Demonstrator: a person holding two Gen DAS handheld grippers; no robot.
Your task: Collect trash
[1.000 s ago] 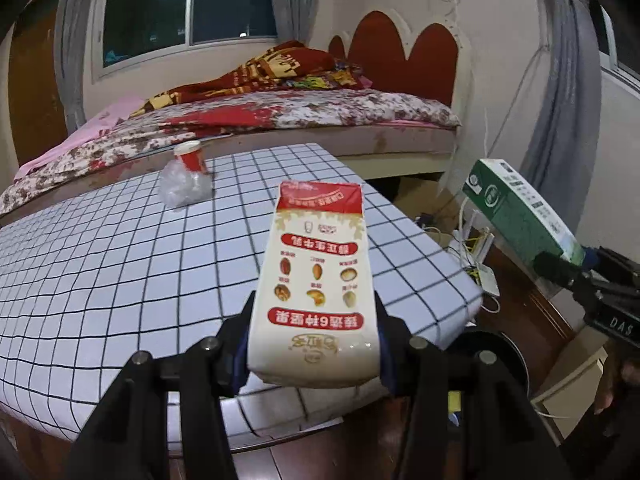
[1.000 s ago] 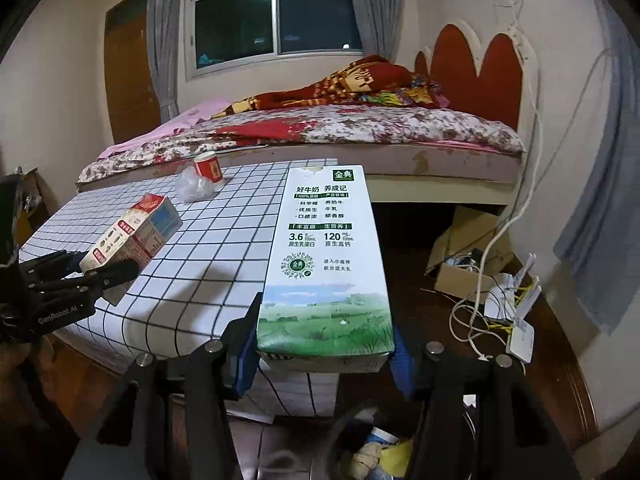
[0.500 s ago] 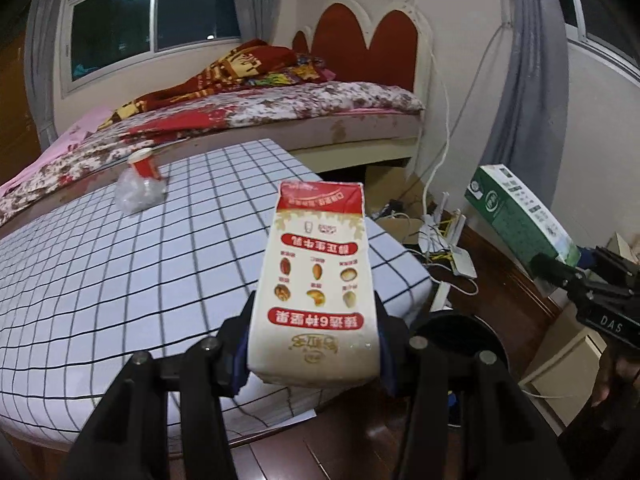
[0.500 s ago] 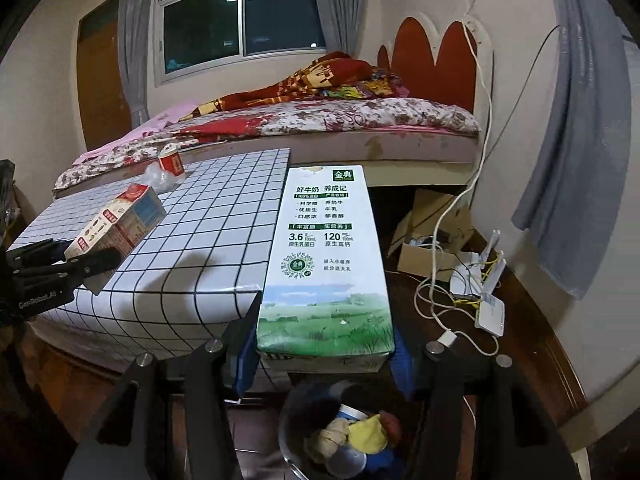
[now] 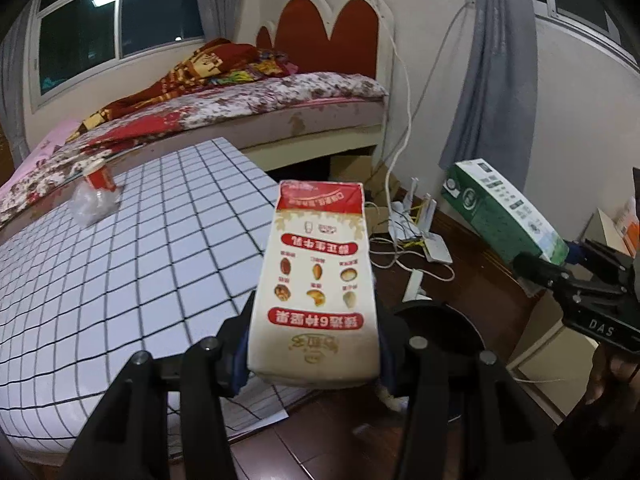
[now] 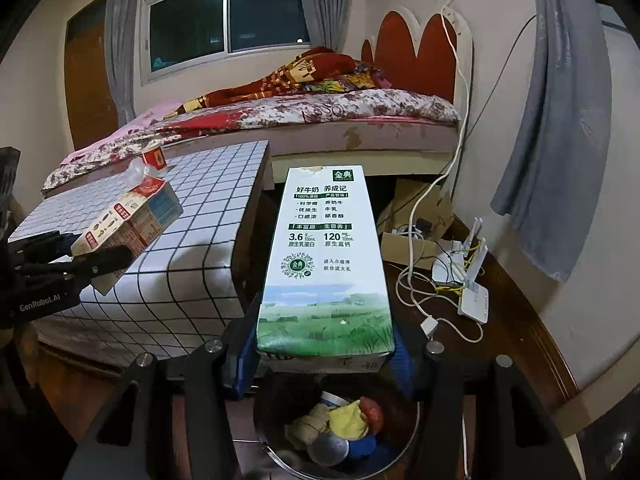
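Right gripper (image 6: 324, 354) clamps green-and-white milk carton (image 6: 325, 264) directly above round dark trash bin (image 6: 336, 432), already littered. Left gripper (image 5: 314, 364) clamps red-and-cream carton (image 5: 314, 284) beside grid-patterned table (image 5: 120, 264); white routers (image 6: 468, 280) and cables nearby.

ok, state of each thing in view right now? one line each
left gripper: shut on the red-and-cream carton.
red-and-cream carton: held, off the table.
right gripper: shut on the green-and-white milk carton.
green-and-white milk carton: held above the trash bin.
trash bin: open, trash already inside.
red cup: upright on the checked table.
clear plastic bag: crumpled, beside the cup.
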